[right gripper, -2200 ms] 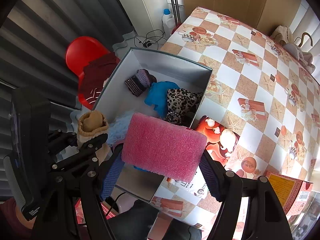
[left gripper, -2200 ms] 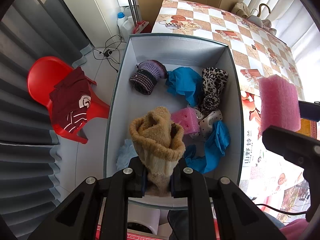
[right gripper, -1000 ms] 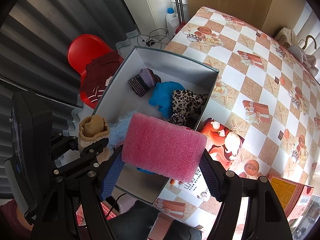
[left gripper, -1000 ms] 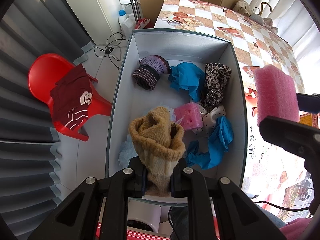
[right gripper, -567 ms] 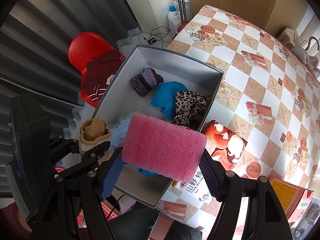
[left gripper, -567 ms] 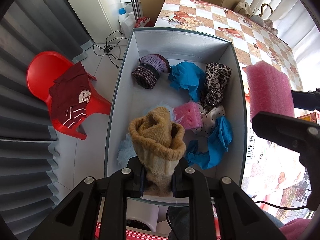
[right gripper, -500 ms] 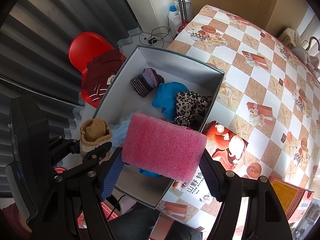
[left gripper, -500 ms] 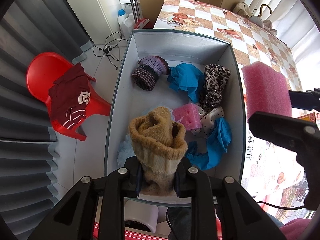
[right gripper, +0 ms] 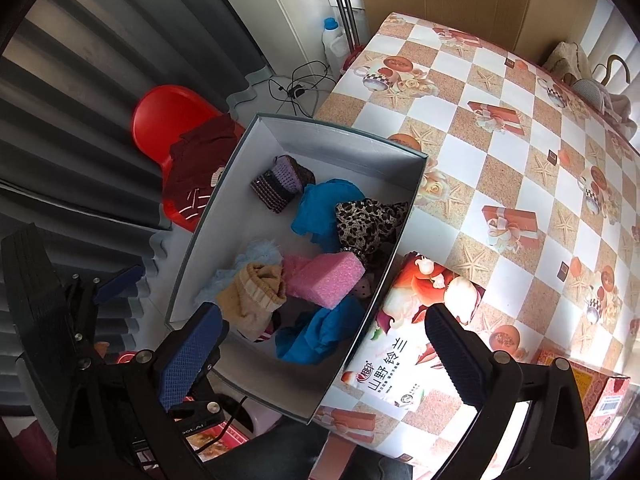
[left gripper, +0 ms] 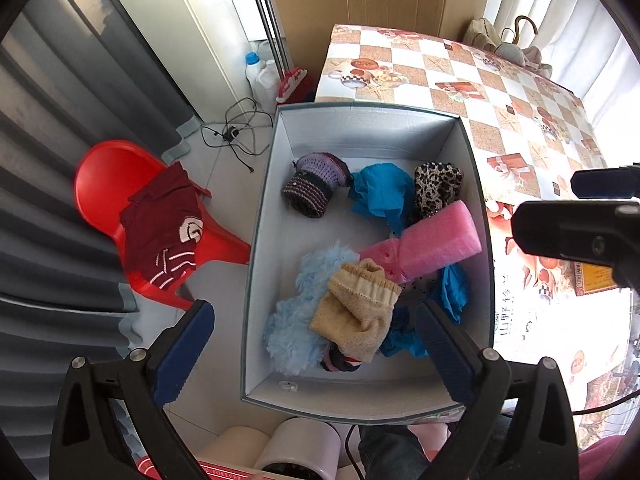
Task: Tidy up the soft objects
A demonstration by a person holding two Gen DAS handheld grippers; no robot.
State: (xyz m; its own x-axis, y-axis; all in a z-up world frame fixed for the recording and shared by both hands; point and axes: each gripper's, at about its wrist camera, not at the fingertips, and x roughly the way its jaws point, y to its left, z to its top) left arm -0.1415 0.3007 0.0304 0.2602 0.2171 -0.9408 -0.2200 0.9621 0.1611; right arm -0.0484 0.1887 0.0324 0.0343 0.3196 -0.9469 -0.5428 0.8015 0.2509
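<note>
A grey open box (left gripper: 256,240) holds several soft things. The tan knit sock (left gripper: 354,320) lies loose in it on a light blue fluffy piece (left gripper: 296,320). A pink foam block (left gripper: 436,240) rests tilted beside the sock, against the box's right wall. My left gripper (left gripper: 314,316) hangs above the box's near end, its jaws opening, pressing on nothing. In the right wrist view my right gripper (right gripper: 324,316) is above the near right rim of the box (right gripper: 208,216), its jaws opening too. The sock (right gripper: 252,296) and foam (right gripper: 326,280) lie below it, free.
Also in the box are a purple knit hat (left gripper: 312,188), blue cloths (left gripper: 380,196) and a leopard-print piece (left gripper: 436,184). A checkered table (left gripper: 460,72) adjoins the box, with a printed carton (right gripper: 416,320) on it. A red chair (left gripper: 104,184) with a maroon garment stands to the left.
Both grippers have opened. The tan sock dropped from the left gripper into the box, and the pink foam block dropped from the right gripper beside it.
</note>
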